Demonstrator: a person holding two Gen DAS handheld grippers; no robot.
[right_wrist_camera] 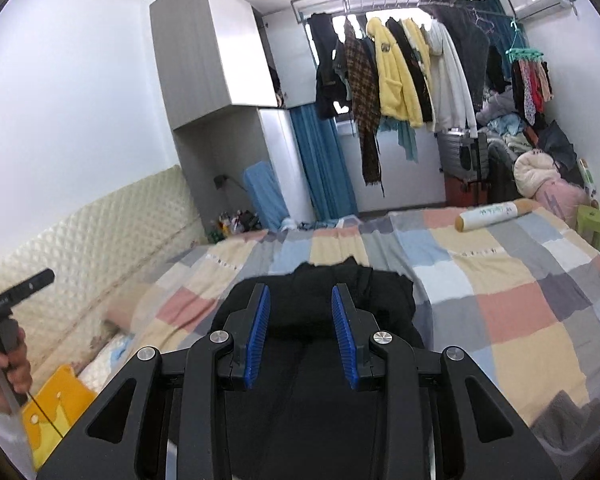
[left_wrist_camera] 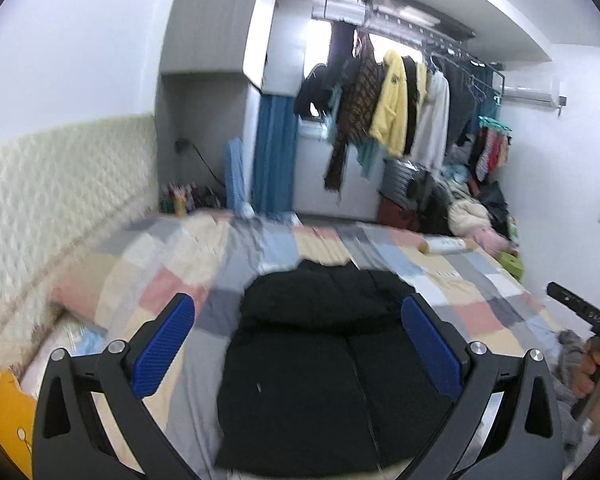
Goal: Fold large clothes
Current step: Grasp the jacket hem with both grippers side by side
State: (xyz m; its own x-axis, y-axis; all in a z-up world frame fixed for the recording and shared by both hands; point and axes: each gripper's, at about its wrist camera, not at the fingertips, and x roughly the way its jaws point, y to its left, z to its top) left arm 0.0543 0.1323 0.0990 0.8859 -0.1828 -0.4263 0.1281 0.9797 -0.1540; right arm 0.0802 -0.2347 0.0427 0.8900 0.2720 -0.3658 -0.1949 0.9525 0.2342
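Checked in pink, yellow, grey and blue, the bed cover (right_wrist_camera: 500, 304) spreads out ahead of both tongs. A long roll (right_wrist_camera: 496, 214) with tan ends lies on it, far ahead and to the right of the right tongs (right_wrist_camera: 300, 334). Past the bed hang many clothes on a rack (right_wrist_camera: 400, 68), with a yellow coat (right_wrist_camera: 392, 76) in the middle. A blue curtain (right_wrist_camera: 324, 164) hangs to the left of them, next to a tall grey cupboard (right_wrist_camera: 208, 52). A padded cream wall (left_wrist_camera: 40, 200) runs along the left side. A pile of soft things (right_wrist_camera: 540, 168) sits in the far right corner. Nothing lies between the tongs and the black coat.

The black coat (left_wrist_camera: 320, 360) lies on the bed just below and ahead of both tongs. In the left view it shows between the two blue pads, but the pads do not touch it. The left tongs (left_wrist_camera: 300, 344) are spread wide with nothing in them. The right tongs stand a little apart, also with nothing in them. A hand (right_wrist_camera: 8, 368) holds the left tongs at the left edge of the right view.

The coat is thick and puffy. Its near part lies flat with a line down the middle. Its far end is bunched up in a soft lump.
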